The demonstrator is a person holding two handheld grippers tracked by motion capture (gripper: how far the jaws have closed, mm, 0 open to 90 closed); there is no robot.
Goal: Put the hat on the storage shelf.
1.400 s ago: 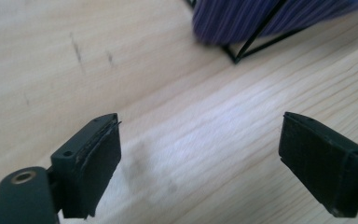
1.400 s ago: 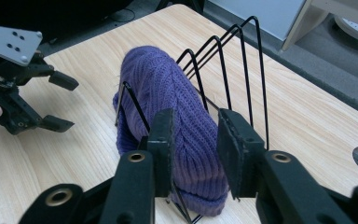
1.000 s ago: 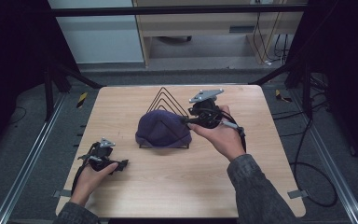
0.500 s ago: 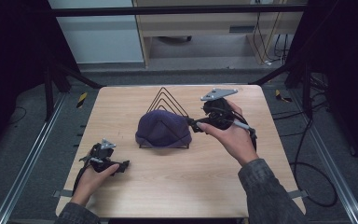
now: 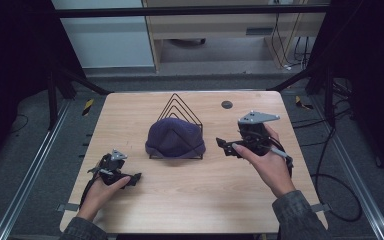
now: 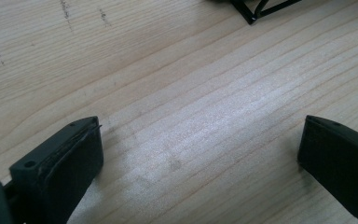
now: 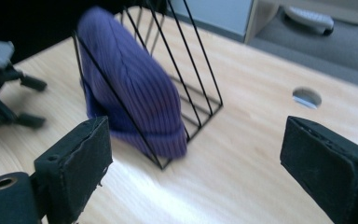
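A purple knitted beanie (image 5: pixel 174 137) rests in a black wire rack (image 5: pixel 180 106) at the middle of the table, leaning against its triangular dividers. My right gripper (image 5: pixel 224 147) is held just right of the rack, open and empty, jaws pointing at the hat. In the right gripper view the beanie (image 7: pixel 130 93) and the rack (image 7: pixel 200 70) stand ahead of the wide-apart jaws of the right gripper (image 7: pixel 196 140). My left gripper (image 5: pixel 133 178) lies low on the table at the front left, open. In its own view the left gripper (image 6: pixel 200 140) has bare wood between its jaws, with a rack corner (image 6: pixel 256 11) at the top.
The wooden table (image 5: pixel 190 200) has a round cable hole (image 5: pixel 226 104) behind the right gripper. Metal frame rails run along both sides of the table, and cables trail off its right edge. Bare wood lies in front of the rack.
My right gripper has drawn back from the hat's right side, moving right and toward the near edge. The left gripper and the hat have stayed put.
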